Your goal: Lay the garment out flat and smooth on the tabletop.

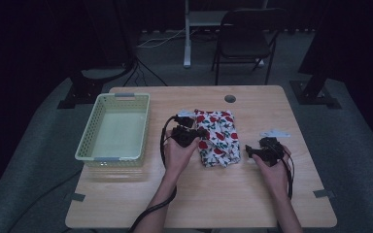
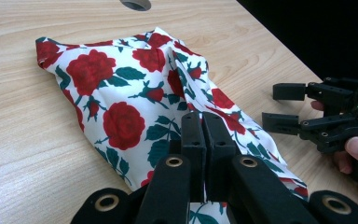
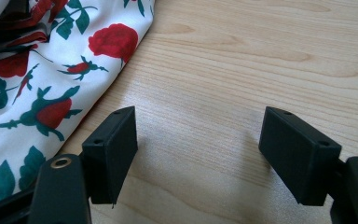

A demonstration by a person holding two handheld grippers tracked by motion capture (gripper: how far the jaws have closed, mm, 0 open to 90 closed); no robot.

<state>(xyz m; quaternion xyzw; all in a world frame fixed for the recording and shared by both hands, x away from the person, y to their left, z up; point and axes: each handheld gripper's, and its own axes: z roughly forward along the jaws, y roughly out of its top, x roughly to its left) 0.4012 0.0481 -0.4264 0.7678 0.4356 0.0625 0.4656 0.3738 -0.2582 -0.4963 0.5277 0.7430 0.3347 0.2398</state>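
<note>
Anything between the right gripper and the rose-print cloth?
Nothing visible. The right gripper sits open just beside the rose-print cloth, with bare table between its fingers. The left gripper is shut over the cloth's opposite side.

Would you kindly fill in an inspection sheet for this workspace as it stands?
Surface: wooden table, round cable hole.
Job's things: folded rose-print cloth at centre; basket on the left, nothing inside.
Clutter: nothing seen.
Grippers: left gripper shut, over the cloth; whether it pinches fabric is unclear. Right gripper open above bare wood beside the cloth.
Cables: left gripper's cable; more on the floor.
Surroundings: chair, dark room.
</note>
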